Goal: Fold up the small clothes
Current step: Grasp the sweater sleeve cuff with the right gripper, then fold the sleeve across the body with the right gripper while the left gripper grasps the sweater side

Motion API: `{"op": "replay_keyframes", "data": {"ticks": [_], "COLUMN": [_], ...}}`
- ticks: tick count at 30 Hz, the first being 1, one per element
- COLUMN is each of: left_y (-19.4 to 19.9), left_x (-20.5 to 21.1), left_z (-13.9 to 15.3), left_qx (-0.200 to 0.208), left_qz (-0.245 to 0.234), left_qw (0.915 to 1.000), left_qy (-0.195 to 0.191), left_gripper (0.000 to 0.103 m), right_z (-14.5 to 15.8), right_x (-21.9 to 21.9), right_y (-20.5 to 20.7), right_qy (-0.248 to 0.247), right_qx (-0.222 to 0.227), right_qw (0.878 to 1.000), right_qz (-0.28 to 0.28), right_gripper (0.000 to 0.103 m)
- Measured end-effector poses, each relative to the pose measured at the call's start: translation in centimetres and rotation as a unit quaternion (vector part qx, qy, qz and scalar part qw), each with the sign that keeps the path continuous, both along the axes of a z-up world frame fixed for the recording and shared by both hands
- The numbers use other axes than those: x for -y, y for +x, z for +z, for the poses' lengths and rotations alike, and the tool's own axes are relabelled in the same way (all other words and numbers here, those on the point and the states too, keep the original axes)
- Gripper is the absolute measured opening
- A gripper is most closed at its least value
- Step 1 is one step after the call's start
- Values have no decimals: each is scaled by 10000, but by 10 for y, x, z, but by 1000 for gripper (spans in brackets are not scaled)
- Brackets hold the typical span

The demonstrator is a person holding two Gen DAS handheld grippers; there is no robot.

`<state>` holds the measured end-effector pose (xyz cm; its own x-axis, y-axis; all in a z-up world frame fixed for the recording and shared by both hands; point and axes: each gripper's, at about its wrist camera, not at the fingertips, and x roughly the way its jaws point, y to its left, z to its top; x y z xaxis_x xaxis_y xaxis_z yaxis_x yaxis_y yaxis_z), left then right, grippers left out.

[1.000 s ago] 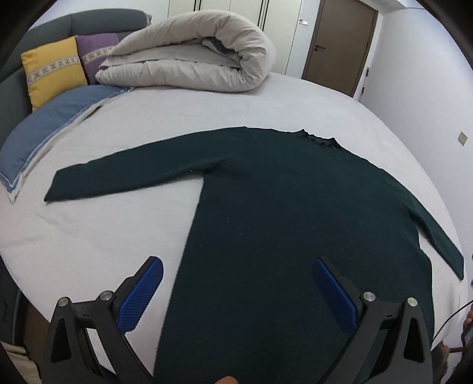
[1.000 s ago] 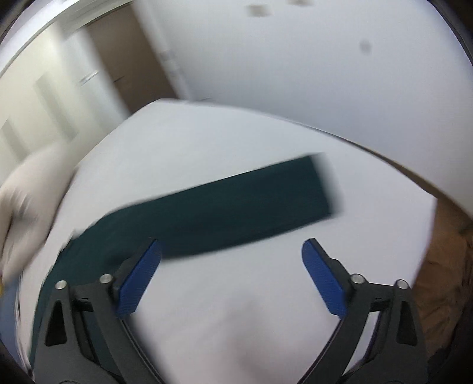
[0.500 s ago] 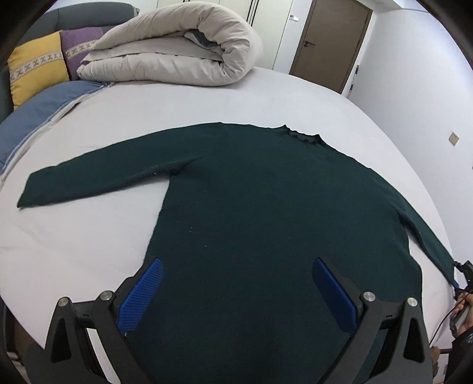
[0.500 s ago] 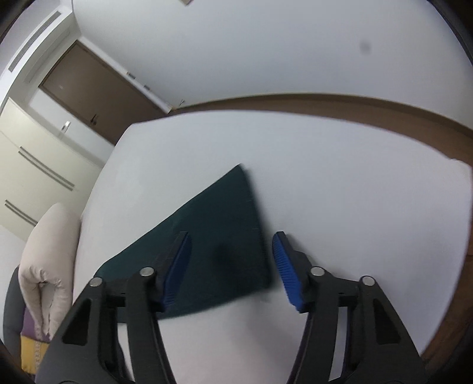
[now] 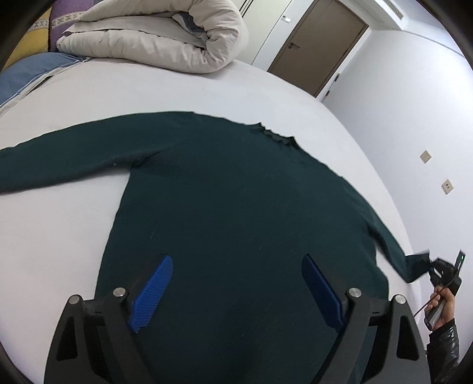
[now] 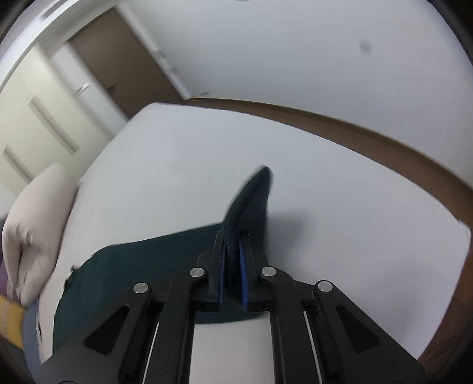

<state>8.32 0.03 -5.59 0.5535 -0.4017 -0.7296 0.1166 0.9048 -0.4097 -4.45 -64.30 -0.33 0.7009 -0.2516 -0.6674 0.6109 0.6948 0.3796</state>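
A: Left wrist view first. What lies where?

B: Dark green long-sleeved knit sweater spread flat on the white bed sheet. Left gripper over the sweater's lower body, blue ribbed pads wide apart, nothing between them. Contact between pads and cloth: cannot tell.

A: Sleeves?

B: One sleeve runs from the sweater's body to the frame's left edge, cuff cut off. The other sleeve runs to the lower right, where its cuff is lifted off the sheet and pinched by the right gripper, small and partly out of frame. The hem is hidden behind the left gripper's black frame.

A: Beyond the sweater?

B: Rolled beige duvet past the collar; blue pillow and purple cushion left of the duvet, both cropped. Brown door further back.

A: Right wrist view?

B: Blurred. Right gripper jaws nearly closed, clamping the sweater cuff; the knit stands up between the pads and pokes out past their tips. The rest of the sweater trails left of the gripper on the sheet, part hidden by the black linkage. Duvet at the far left, smeared.
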Motion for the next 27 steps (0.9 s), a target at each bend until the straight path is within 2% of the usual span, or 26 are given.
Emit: {"op": "replay_keyframes", "data": {"ticks": [4, 8, 10, 13, 15, 17, 18, 19, 20, 21, 22, 25, 27], "left_y": [10, 20, 26, 36, 43, 50, 55, 56, 60, 64, 69, 78, 87], "left_x": [-6, -17, -23, -31, -32, -30, -28, -27, -23, -19, -11, 15, 34], "left_z": [7, 9, 7, 3, -1, -6, -10, -12, -16, -18, -21, -26, -29], "left_qx": [110, 157, 150, 100, 50, -15, -68, -100, -160, -205, -248, -293, -301], "left_qz": [-47, 34, 76, 108, 99, 78, 67, 56, 19, -20, -86, -287, -436], "left_qw": [9997, 9990, 9984, 9975, 9974, 9969, 9964, 9961, 9955, 9950, 9946, 9946, 9941], "left_qy": [-201, -409, -547, -686, -719, -789, -838, -871, -934, -973, -1004, -956, -950], "left_gripper": [90, 90, 90, 90, 90, 90, 90, 90, 90, 90, 90, 90, 86], "right_z": [30, 37, 25, 0, -28, -57, -67, -106, -112, -117, -117, -110, -96], "right_x": [-86, -187, -253, -310, -340, -380, -388, -411, -413, -415, -406, -399, -373], "right_y": [68, 133, 152, 194, 211, 192, 190, 186, 184, 180, 173, 144, 126], "right_qy": [-352, -218, -128, 111, 297, 511, 670, 838, 1001, 1126, 1120, 857, 832], "right_qx": [107, 180, 106, -46, -316, -469, -546, -606, -613, -539, -432, -212, -142], "right_qw": [9934, 9765, 9660, 9518, 9456, 9386, 9341, 9304, 9278, 9266, 9278, 9336, 9387], "right_qz": [1091, 2135, 2579, 3065, 3224, 3381, 3464, 3516, 3540, 3548, 3533, 3474, 3343], "right_gripper": [7, 7, 7, 7, 11, 14, 19, 24, 36, 48, 50, 51, 51]}}
